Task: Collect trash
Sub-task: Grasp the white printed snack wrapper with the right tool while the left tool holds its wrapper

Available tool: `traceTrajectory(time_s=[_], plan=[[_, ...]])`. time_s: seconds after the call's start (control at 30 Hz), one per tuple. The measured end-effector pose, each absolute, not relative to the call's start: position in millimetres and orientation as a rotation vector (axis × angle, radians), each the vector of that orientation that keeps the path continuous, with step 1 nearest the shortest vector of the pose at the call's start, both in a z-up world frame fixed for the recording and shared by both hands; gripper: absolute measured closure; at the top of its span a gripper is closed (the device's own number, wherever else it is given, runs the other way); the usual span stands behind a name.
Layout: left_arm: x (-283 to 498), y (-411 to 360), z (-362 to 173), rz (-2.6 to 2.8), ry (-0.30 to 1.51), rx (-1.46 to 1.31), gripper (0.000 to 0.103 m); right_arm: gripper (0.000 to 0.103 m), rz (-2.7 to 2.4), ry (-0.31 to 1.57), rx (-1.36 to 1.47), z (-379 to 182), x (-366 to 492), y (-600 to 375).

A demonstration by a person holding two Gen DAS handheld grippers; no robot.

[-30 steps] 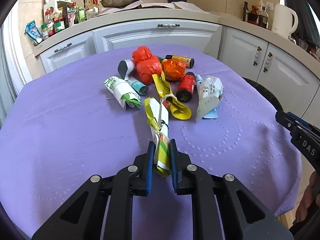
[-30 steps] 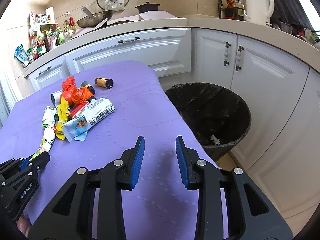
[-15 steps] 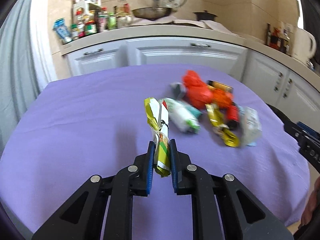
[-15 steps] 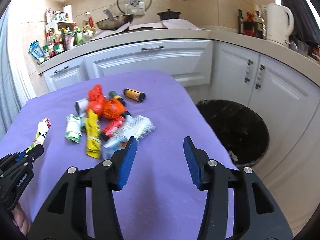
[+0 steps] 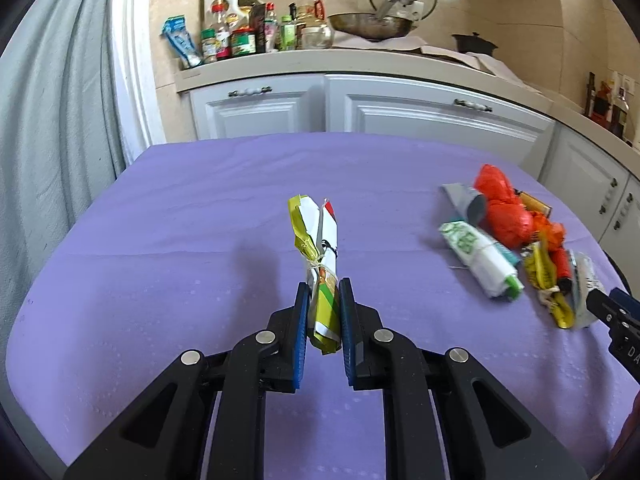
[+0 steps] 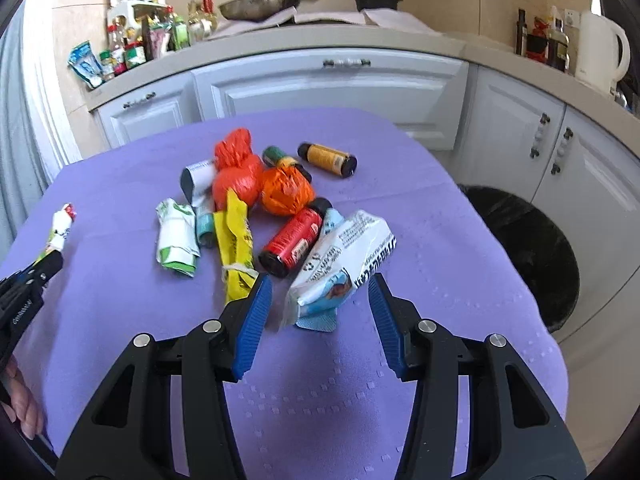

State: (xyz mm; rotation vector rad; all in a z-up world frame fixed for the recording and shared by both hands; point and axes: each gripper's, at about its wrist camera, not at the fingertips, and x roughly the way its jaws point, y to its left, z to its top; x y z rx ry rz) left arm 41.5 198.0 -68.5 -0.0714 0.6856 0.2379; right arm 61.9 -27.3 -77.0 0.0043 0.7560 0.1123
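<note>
With the left gripper clamped on the wrapper low at its tail, and the right gripper gaping over the packet, the wrapper could slip before reaching the bin at 3 o'clock.

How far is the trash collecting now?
Barely started: the black bin looks almost empty. In hand: the left gripper clamps a tied wrapper; the right gripper is open around the white packet. The pile, including the red bottle, remains.

Tied yellow-green wrapper between clamped jaws
</note>
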Motion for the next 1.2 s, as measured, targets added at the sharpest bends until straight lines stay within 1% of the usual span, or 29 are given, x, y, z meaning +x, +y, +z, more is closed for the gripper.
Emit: traceTrajectory(time_s=[0.03,0.1,0.13,0.2,0.5,0.73,1.03,1.2], plan=[[42.1,200.3,-69.6,0.238,0.69,-0.074,0.087,0.054,0.112,0.765,0.011,-78.5,63.6,-28.5],[43.3,203.3,-71.8,0.23,0.704,-0.087,0.087,0.059,0.114,0.781,0.03,-81.1,66.0,-31.3],[43.4,203.2,-72.3,0.227,0.707,-0.087,0.087,0.068,0.114,0.785,0.036,-82.4,66.1,-32.3],[42.0,201.2,-72.3,0.222,0.705,-0.078,0.087,0.08,0.124,0.792,0.043,-83.2,66.6,-33.5],[40.8,198.2,-71.0,0.222,0.702,-0.071,0.087,0.083,0.117,0.733,0.026,-74.5,57.5,-36.1],[40.7,177.4,-61.7,0.171,0.684,-0.059,0.087,0.083,0.078,0.658,-0.016,-57.9,49.6,-50.8],[56.4,122.6,-40.0,0.028,0.641,-0.037,0.087,0.083,-0.033,0.598,-0.022,-40.7,51.5,-109.6],[67.9,76.1,-31.3,-0.066,0.619,-0.01,0.087,0.083,-0.098,0.583,-0.015,-37.9,55.6,-144.0]])
